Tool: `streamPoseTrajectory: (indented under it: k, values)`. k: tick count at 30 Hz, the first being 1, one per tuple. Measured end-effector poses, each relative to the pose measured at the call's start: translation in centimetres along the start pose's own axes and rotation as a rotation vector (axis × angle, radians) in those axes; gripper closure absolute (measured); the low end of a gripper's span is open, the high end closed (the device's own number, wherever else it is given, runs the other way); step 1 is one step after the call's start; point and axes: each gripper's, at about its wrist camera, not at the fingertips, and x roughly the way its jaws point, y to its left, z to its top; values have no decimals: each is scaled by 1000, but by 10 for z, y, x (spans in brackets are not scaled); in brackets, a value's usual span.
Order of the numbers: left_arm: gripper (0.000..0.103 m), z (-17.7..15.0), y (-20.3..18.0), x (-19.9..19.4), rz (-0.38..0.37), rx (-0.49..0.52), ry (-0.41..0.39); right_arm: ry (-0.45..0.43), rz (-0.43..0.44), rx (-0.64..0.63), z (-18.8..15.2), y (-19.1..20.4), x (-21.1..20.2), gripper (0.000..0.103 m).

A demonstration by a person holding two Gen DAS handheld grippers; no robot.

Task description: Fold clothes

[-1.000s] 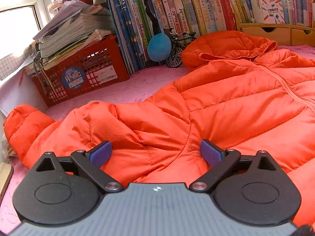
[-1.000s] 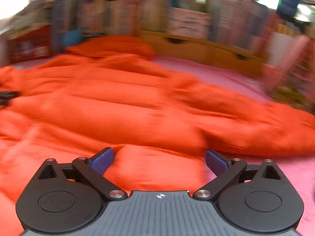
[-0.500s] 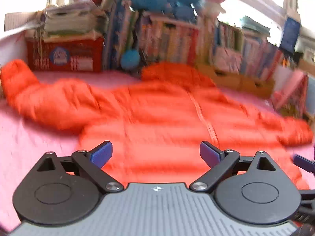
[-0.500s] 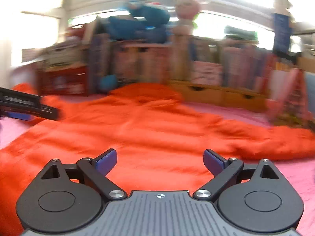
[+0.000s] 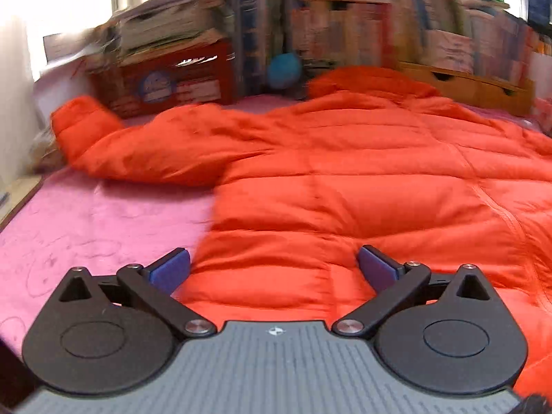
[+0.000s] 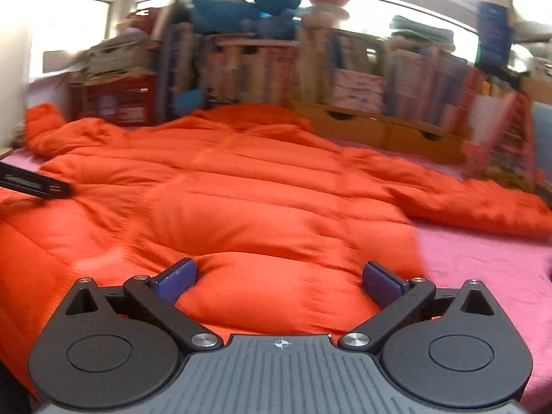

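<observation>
Orange jacket (image 5: 345,179) spreads across pink cover (image 5: 86,220) before bookshelves (image 6: 345,65); both jaws widening, gripping nothing.

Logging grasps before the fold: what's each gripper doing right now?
Left gripper: jaws opening, wide, nothing held, over the orange jacket hem.
Right gripper: jaws opening, wide, nothing held.

Tabletop (image 5: 86,214), pink cover: orange jacket (image 5: 345,189) spread flat, sleeves out; red crate (image 5: 172,79) of papers, row of books (image 6: 241,69), wooden drawers (image 6: 379,131) along far edge.
</observation>
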Motion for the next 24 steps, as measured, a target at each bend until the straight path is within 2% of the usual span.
streamPoseTrajectory:
  k: [1,2,4,5,7,8,10,12,14,19,24]
  values:
    - [0,2,6,2,-5,-26,17,1,-29,-5,0,-6,-1,1]
    - [0,5,10,3,21,-28,23,3,-59,-10,0,-12,-1,1]
    - [1,13,12,3,120,5,21,14,-127,-7,4,-21,-3,1]
    - [5,17,13,3,130,10,20,17,-163,-6,7,-22,-5,1]
    - [11,28,15,2,83,-5,21,9,-206,-26,12,-22,-6,5]
    - [11,34,14,2,44,-23,21,1,-208,-39,16,-23,-5,6]
    - [11,47,12,3,-34,-59,20,-19,-186,-47,27,-19,-1,10]
    - [11,56,0,4,-73,-47,8,-29,-125,-25,41,-16,8,19]
    - [11,60,-19,10,-80,-4,3,-26,-50,-2,56,-12,19,38]
    - [10,52,-53,34,-67,89,35,19,86,15,75,10,53,39]
    - [3,41,-51,46,-23,127,31,83,76,-31,66,22,69,36]
